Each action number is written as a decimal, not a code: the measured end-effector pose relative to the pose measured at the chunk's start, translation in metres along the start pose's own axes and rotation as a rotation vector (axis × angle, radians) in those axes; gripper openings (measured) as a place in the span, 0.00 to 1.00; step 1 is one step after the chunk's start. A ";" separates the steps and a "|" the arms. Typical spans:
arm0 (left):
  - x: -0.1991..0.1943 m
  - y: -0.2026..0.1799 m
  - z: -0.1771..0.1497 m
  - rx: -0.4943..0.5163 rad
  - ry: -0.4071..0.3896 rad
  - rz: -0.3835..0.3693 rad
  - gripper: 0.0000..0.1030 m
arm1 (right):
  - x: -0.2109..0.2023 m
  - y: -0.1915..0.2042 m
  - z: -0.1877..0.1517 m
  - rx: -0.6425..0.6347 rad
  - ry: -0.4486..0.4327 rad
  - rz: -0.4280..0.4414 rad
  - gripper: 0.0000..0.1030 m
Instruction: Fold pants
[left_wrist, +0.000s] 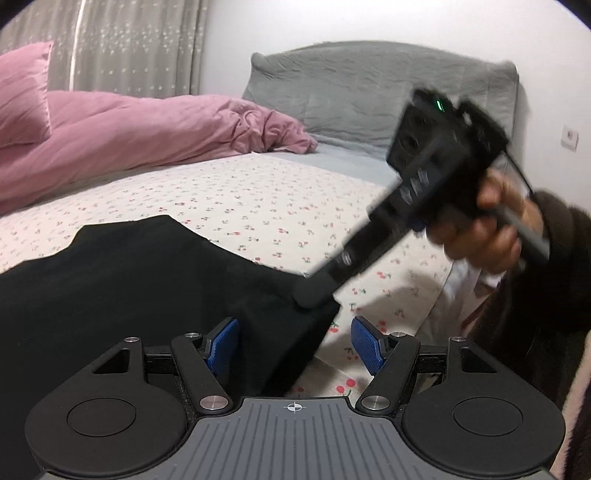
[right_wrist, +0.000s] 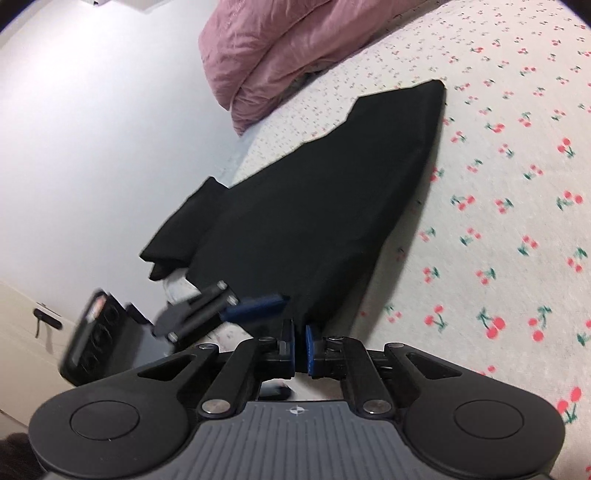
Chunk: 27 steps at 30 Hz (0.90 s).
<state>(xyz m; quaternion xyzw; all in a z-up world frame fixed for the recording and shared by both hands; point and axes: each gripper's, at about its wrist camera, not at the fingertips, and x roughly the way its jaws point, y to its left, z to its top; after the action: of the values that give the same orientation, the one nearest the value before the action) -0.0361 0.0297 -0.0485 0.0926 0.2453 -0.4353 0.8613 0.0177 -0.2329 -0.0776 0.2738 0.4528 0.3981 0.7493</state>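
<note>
Black pants (left_wrist: 140, 280) lie on a cherry-print bed (left_wrist: 258, 206); pink duvet (left_wrist: 129, 136) upper left. Left gripper (left_wrist: 293, 345) jaws wide; right gripper (right_wrist: 300, 345) jaws pinch the pants.

1. A white bedsheet printed with small red cherries (left_wrist: 258, 206) covers the mattress.
2. A crumpled pink duvet (left_wrist: 122, 136) lies heaped along the sheet's far side — beside a pink pillow (left_wrist: 22, 96).
3. A grey fabric-covered headboard (left_wrist: 369, 88) stands against a plain white wall (left_wrist: 554, 85).
4. Grey patterned curtains (left_wrist: 136, 44) hang behind the pillow.
</note>
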 end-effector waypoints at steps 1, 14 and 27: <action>0.003 -0.003 -0.001 0.014 0.002 0.020 0.66 | 0.002 0.002 0.003 0.001 -0.005 0.009 0.09; 0.029 -0.028 -0.013 0.067 0.023 0.351 0.50 | 0.016 -0.033 0.042 0.076 -0.062 -0.156 0.47; 0.021 -0.021 -0.015 -0.065 -0.063 0.401 0.39 | 0.057 -0.048 0.088 0.046 -0.168 -0.238 0.40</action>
<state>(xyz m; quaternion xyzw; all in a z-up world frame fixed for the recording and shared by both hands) -0.0474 0.0079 -0.0705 0.0982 0.2089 -0.2496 0.9404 0.1291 -0.2143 -0.1024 0.2677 0.4268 0.2714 0.8201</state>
